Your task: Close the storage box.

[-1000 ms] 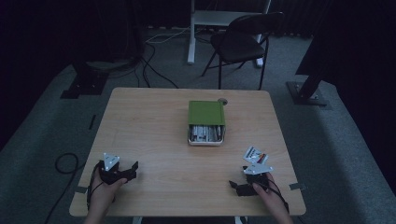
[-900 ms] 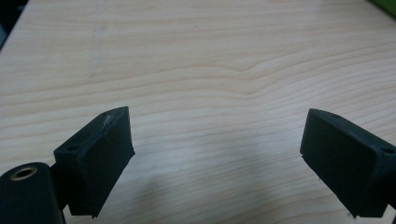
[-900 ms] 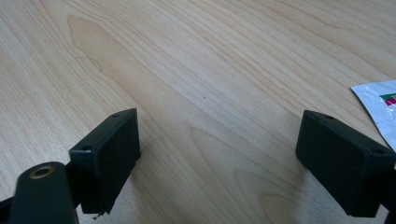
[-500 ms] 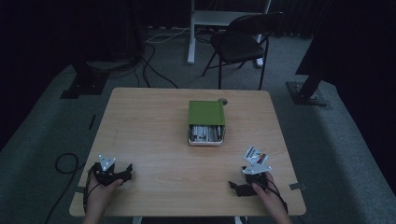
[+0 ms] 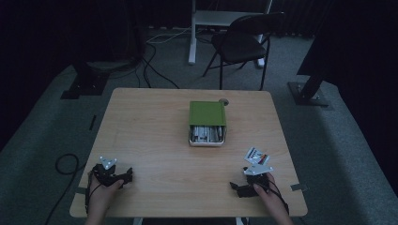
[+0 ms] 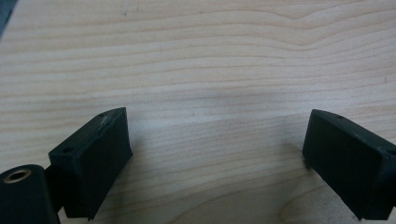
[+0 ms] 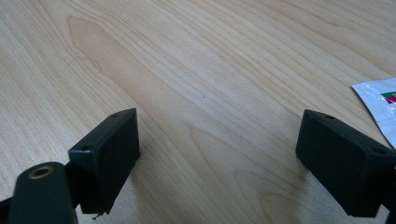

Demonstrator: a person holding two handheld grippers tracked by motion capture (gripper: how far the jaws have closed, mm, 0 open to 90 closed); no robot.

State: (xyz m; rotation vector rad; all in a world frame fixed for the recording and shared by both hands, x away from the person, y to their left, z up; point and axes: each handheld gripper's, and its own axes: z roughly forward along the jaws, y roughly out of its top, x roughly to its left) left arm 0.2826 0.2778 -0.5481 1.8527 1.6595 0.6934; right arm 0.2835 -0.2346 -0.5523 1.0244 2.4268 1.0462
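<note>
- Left gripper (image 5: 123,175) rests by the bench's (image 5: 150,131) near-left corner, jaws spread wide over bare wood, gripping nothing.
- Right gripper (image 5: 237,188) likewise near the near-right corner, jaws released, beside a small packet (image 5: 256,155).
- Green tin (image 5: 207,123) sits mid-bench toward the far edge, lid slid back, likely awaiting both.

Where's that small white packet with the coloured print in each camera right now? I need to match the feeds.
High view: the packet lies near the table's right front, just beyond the right gripper.
Right gripper view: the packet sits at the right edge, cut off by the frame.
Left gripper view: not in it.
Shared landmark: the wooden tabletop.
</note>
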